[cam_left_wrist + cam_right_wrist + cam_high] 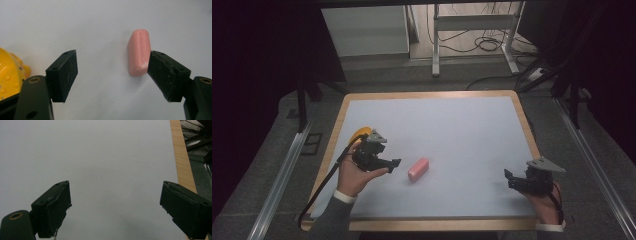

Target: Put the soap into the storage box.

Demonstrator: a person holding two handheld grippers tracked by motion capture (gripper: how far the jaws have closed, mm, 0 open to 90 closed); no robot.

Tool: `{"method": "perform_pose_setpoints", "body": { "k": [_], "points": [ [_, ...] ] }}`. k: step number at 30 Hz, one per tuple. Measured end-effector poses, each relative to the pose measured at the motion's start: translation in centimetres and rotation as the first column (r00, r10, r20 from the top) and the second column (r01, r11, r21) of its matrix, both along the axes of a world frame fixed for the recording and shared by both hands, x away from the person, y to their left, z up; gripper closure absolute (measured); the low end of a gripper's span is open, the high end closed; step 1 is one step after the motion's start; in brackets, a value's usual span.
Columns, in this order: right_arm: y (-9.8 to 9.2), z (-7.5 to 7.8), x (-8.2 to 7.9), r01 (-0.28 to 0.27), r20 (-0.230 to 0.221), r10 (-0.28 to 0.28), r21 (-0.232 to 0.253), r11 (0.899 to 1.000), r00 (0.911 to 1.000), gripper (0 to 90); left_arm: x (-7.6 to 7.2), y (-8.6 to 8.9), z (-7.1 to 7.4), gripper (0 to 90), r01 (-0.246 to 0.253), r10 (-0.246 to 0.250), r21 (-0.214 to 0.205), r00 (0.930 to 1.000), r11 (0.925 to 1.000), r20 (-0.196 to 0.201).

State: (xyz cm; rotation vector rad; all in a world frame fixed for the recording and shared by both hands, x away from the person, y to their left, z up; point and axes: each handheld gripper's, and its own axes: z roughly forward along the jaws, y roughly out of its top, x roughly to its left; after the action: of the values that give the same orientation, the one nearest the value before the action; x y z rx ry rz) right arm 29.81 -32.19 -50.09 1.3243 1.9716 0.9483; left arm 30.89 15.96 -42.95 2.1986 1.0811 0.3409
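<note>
Left gripper point(395, 163) sits at the table's left side, held in my left hand point(354, 175), its jaws spread wide and holding nothing. Through the left gripper view I see the pink block point(138, 52) lying on the pale table surface point(105, 25), close against the inner face of one jaw; I cannot tell whether they touch. From the high view the pink block point(418, 168) lies just right of that gripper. A yellow toy point(11, 72) with small bumps sits behind the gripper, near the table's left edge. Right gripper point(508, 178) rests near the table's right front, well apart from the block, jaws wide open over bare surface, beside the wooden rim point(181, 157).
</note>
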Motion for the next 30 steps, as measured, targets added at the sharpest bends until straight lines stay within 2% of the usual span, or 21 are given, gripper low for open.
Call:
{"method": "perform_pose_setpoints", "body": {
  "k": [12,19,21,26,30],
  "points": [
    [0.0,0.1,-0.1,0.002,0.004,-0.002,0.002,1.0,1.0,9.6,0.9,-1.8,0.0,24.8,0.035,-0.035,-0.004,0.999,0.9994,-0.029],
    [-0.3,0.1,-0.1,0.009,0.003,-0.009,0.003,1.0,1.0,9.6,1.4,-2.5,-0.8,24.9,0.044,-0.043,0.007,0.9978,0.999,-0.05],
    [-0.2,0.1,-0.1,0.008,0.004,-0.008,0.001,1.0,1.0,9.6,1.5,-3.0,-1.0,24.8,0.048,-0.047,0.023,0.9972,0.9986,-0.058],
    [-0.2,0.1,-0.1,0.007,0.006,-0.007,-0.001,1.0,1.0,9.6,1.6,-3.8,-1.1,24.7,0.062,-0.06,0.029,0.9964,0.9977,-0.059],
    [-0.3,0.0,-0.1,0.009,0.003,-0.009,-0.003,1.0,1.0,9.6,1.8,-4.8,-1.6,24.8,0.076,-0.074,0.029,0.9943,0.9967,-0.077]
  ]
}}
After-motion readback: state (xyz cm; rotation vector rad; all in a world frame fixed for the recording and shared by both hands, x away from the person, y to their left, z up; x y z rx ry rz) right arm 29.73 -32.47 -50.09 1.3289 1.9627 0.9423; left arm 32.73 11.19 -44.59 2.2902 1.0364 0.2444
